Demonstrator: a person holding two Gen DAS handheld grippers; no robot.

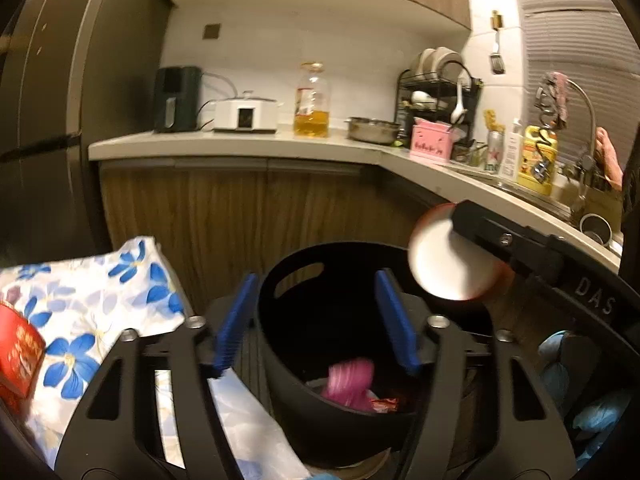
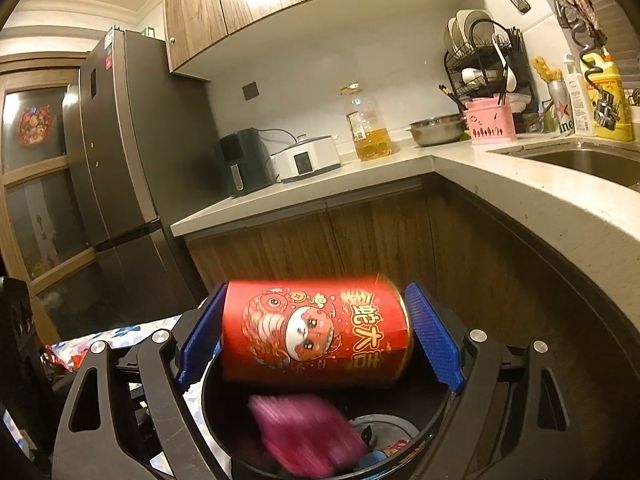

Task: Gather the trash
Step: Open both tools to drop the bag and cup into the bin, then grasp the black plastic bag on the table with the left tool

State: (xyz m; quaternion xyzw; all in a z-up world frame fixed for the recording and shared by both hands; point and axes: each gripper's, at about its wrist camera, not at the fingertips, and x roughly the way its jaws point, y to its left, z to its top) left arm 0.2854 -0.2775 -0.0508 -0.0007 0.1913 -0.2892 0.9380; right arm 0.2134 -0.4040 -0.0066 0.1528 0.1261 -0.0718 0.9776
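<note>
Right tool (image 2: 316,336) grips a red printed cardboard canister (image 2: 316,332) end to end, directly above the black plastic bin (image 2: 224,420). Judged light, stiff, crushable. Left tool (image 1: 316,320) stands wide, empty.

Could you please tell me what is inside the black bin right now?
Inside the black bin lie a blurred pink wrapper and a small red packet; the red can above covers whatever is deeper.

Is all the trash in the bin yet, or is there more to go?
Not yet. A pink wrapper is already in the black bin, and the left tool is open and empty above it. The right tool holds a red can over the bin, not dropped yet. A red box sits on the flowered cloth.
</note>
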